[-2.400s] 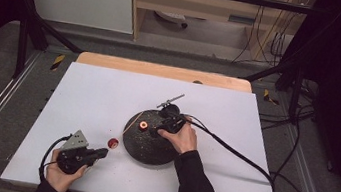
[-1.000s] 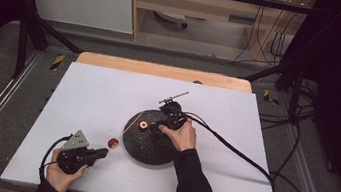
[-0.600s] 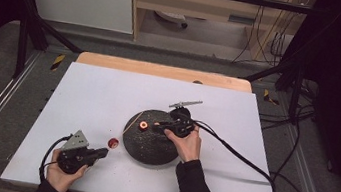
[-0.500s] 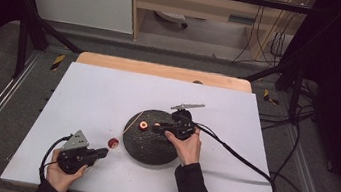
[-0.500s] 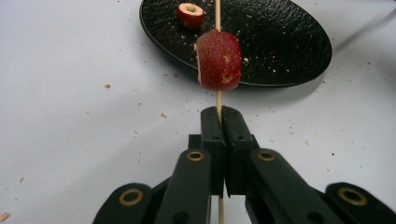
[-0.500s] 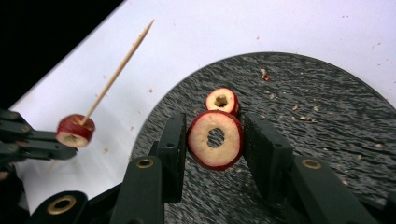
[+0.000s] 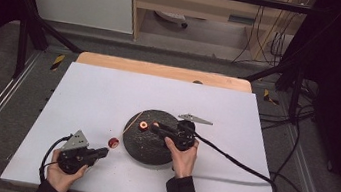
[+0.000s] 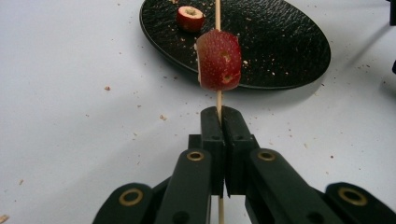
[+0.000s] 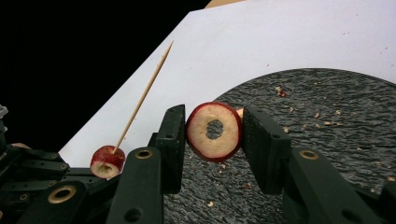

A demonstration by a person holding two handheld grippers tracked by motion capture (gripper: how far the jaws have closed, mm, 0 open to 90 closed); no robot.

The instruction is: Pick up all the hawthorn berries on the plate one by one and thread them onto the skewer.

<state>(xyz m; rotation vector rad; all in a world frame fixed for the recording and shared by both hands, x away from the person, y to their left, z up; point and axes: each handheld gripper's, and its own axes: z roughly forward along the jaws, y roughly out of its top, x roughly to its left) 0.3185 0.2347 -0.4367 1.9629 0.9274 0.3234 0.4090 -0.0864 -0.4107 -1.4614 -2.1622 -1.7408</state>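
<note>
My left gripper (image 7: pixel 102 152) (image 8: pixel 220 112) rests at the table's near left, shut on a thin wooden skewer (image 8: pixel 217 14) (image 9: pixel 144 91). A red fruit piece (image 8: pixel 218 60) (image 7: pixel 113 142) (image 9: pixel 107 162) is threaded on the skewer just beyond the jaws. My right gripper (image 7: pixel 155 128) (image 9: pixel 212 126) hovers over the black plate (image 7: pixel 148 148) (image 8: pixel 280 42), shut on a cored red fruit slice (image 9: pixel 201 140) with a round hole in its pale flesh. Another cored piece (image 7: pixel 143 125) (image 8: pixel 189 17) lies on the plate's left part.
The white board (image 7: pixel 108 92) covers the wooden table (image 7: pixel 162 69). Crumbs lie scattered over the plate and the board near it. The right gripper's cable (image 7: pixel 239 164) trails off to the right. Metal rails run along both sides of the table.
My right gripper has drawn back to the right and a little toward the person over the plate, with the red slice between its jaws. The left gripper and skewer have stayed put.
</note>
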